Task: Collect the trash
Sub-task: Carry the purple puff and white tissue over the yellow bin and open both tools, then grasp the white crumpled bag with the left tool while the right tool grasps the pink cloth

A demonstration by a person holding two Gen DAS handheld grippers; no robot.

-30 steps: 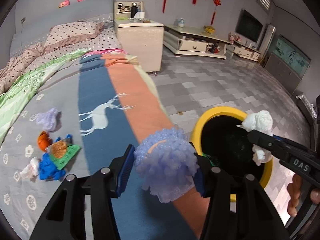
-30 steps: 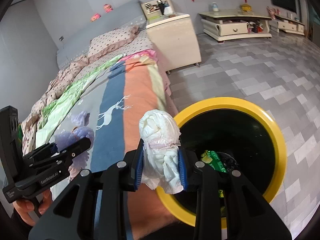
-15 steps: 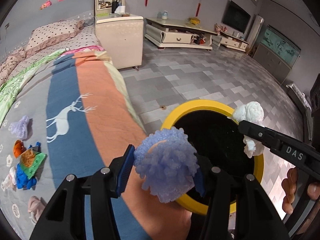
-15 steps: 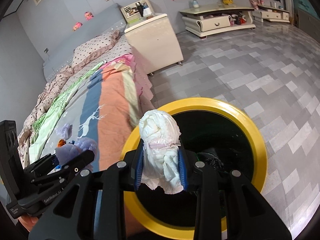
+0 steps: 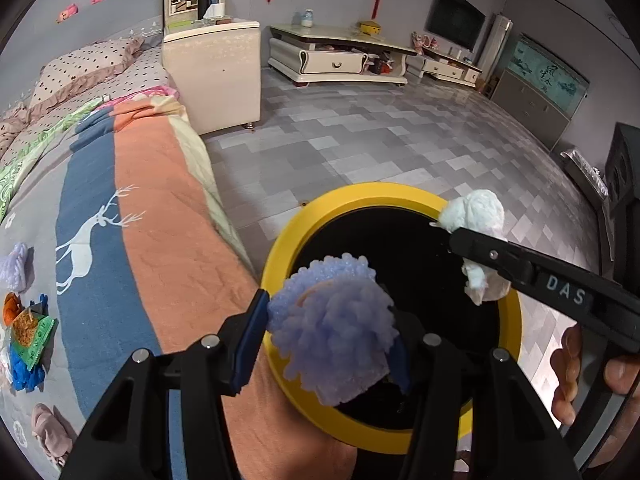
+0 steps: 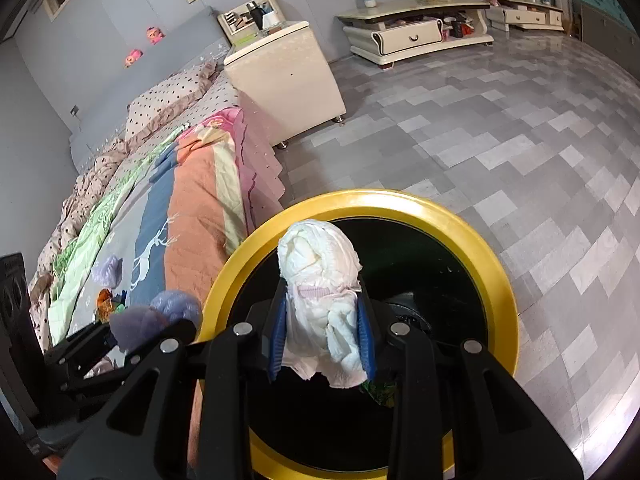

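- Left gripper [image 5: 328, 342]: jaws parted only by the load, blue pads clamped on a lavender foam wad [image 5: 330, 328] with a nubbly, bead-like surface and a thin orange arc across its top. The wad hangs over the near left rim of the yellow-rimmed bin [image 5: 280, 248].
- Right gripper [image 6: 323, 334]: jaws narrowly parted, blue pads pinching a crumpled white tissue wad [image 6: 320, 280] at its lower half. The domed upper half stands clear above the pads, and ragged ends hang below them. The tissue is above the bin's black interior, toward its left rim [image 6: 240, 256].
- In the left wrist view the right gripper reaches over the bin's right rim; its black arm bears the white letters "DAS" [image 5: 566, 290].
- Bin: round, yellow rim, black inside, standing on grey tiled floor [image 6: 500, 152] just beside the bed edge. A green scrap [image 6: 380, 390] lies inside it.
- Bed, left of the bin: striped blue and orange blanket with a white deer motif [image 5: 90, 236]. Further left of the bin lie a small lavender wad [image 5: 14, 266] and a cluster of orange, green and blue scraps [image 5: 28, 332].
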